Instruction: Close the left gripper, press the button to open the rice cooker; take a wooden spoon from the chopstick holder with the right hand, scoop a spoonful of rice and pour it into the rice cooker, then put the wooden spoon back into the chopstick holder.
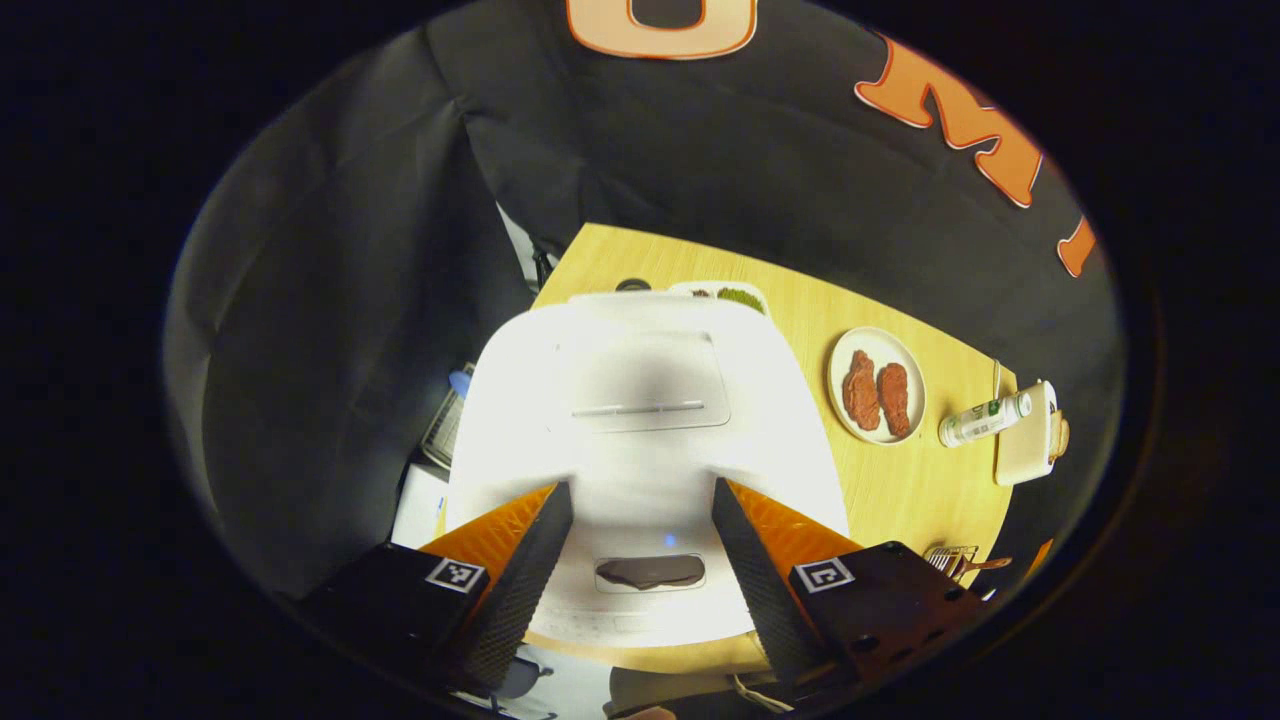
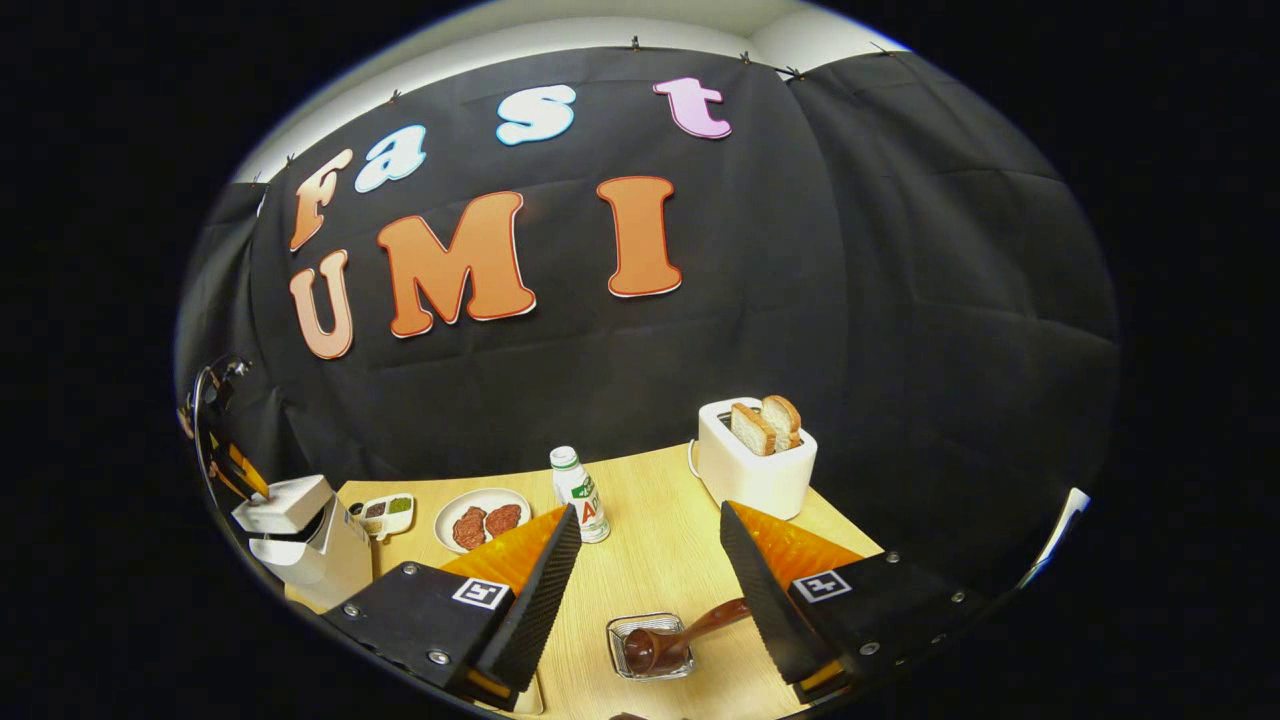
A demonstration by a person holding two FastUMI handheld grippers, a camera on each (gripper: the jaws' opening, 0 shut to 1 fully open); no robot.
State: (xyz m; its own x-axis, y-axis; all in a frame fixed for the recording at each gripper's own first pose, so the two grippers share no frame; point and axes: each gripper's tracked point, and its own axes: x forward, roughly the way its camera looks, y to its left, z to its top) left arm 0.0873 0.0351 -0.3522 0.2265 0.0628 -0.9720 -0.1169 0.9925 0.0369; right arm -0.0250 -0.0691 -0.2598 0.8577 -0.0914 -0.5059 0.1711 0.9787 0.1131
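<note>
left gripper view: my left gripper [image 1: 642, 500] hangs wide open above the rice cooker [image 1: 640, 420], lid down, button [image 1: 650, 572] unpressed; right gripper [image 2: 648, 545] open too, spoon [image 2: 680, 635] untouched.

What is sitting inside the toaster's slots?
Two bread slices stand upright in the white toaster, tops poking out. Their lower halves are hidden inside the slots.

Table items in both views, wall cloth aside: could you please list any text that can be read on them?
Bottle: printed label, too blurred to read.
Rice cooker: no legible text.
Toaster: no text visible.
Square marker on the right tongs: a coded pattern, no words.
</note>
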